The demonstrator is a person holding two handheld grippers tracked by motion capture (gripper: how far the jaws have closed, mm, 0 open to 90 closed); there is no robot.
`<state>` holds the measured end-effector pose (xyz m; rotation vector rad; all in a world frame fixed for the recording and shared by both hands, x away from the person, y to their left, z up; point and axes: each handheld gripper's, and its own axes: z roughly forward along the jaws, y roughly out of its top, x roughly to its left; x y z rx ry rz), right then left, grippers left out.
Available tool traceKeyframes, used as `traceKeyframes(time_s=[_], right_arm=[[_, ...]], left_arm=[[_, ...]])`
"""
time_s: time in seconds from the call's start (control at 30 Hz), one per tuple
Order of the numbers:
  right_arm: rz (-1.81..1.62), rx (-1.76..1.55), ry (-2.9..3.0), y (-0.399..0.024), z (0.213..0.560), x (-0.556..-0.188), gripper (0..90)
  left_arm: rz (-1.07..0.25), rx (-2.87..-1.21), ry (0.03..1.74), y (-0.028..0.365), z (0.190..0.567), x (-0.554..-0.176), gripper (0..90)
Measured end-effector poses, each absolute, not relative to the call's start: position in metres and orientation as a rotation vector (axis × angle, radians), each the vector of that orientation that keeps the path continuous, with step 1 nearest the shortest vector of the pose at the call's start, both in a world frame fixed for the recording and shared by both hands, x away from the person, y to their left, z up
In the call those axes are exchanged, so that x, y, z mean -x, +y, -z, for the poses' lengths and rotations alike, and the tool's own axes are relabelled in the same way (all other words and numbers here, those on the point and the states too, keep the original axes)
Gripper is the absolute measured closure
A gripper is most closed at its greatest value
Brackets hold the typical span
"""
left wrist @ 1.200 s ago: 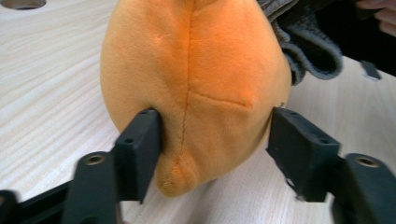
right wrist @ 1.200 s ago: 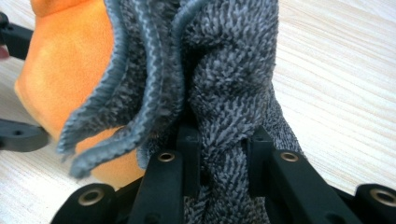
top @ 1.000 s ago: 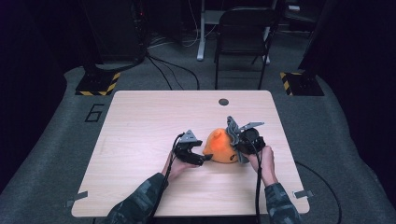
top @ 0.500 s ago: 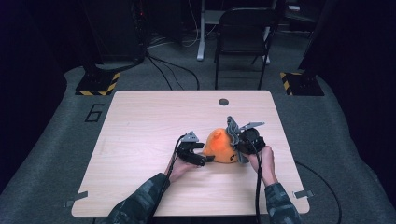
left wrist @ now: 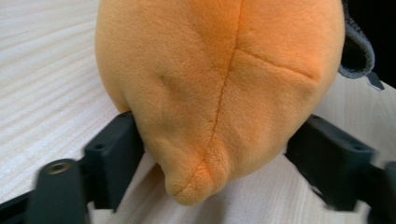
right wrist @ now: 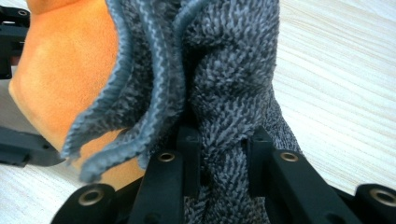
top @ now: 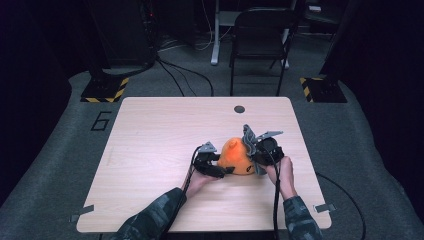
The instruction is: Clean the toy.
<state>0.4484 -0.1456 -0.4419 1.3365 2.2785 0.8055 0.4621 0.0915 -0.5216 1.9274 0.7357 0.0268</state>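
Since a second ago, the left tool [top: 220, 167] has edged in toward the orange plush toy [top: 237, 156], and its jaws have just been closing with the toy's rounded end between them. Seen along the left gripper view, the toy [left wrist: 219, 88] bulges down between the two black jaws; the left-hand jaw touches the plush, while the right-hand jaw sits just beside it, so no firm pinch shows yet.

On the other side, the right tool [top: 255, 150] has kept its place, clamped tight on a fold of grey knitted fabric [right wrist: 224, 93] that wraps the toy's far side. Its jaws stand narrow with the knit bunched between them, and the fabric's ribbed edge curls over the orange plush [right wrist: 65, 70] to their left.

From the high view, the toy rests on the pale wooden counter [top: 160, 135], nearer the person's edge and right of centre, directly between the two tools. A small dark round grommet [top: 239, 109] lies near the counter's far edge.
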Motion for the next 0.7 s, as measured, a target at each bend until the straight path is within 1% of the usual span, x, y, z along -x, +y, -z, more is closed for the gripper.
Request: traceKeyframes(time_s=[0.03,0.07,0.23,0.3,0.37,0.53,0.63,0.7], right_arm=[[-0.806,-1.333,2.279,-0.146,0.442,-0.449,73.5],[-0.806,-1.334,2.278,-0.145,0.442,-0.448,73.5],[-0.807,-1.337,2.272,-0.145,0.442,-0.448,73.5],[-0.809,-1.337,2.271,-0.144,0.442,-0.448,73.4],[-0.81,-1.33,2.272,-0.145,0.441,-0.448,73.4],[-0.862,-1.332,2.246,-0.151,0.436,-0.447,73.3],[-0.897,-1.363,2.168,-0.168,0.421,-0.445,73.3],[-0.906,-1.413,2.099,-0.189,0.414,-0.445,73.3]], left_arm=[[-0.04,-1.93,0.73,0.092,0.521,-0.462,26.0],[-0.051,-1.935,0.732,0.091,0.521,-0.461,30.7],[-0.077,-1.934,0.716,0.092,0.521,-0.459,48.6],[-0.081,-1.941,0.705,0.092,0.521,-0.459,53.5],[-0.09,-1.941,0.699,0.093,0.521,-0.459,57.2],[-0.103,-1.929,0.685,0.094,0.52,-0.458,63.4],[-0.127,-1.93,0.668,0.094,0.52,-0.456,64.9],[-0.13,-1.929,0.657,0.094,0.52,-0.456,65.7]])
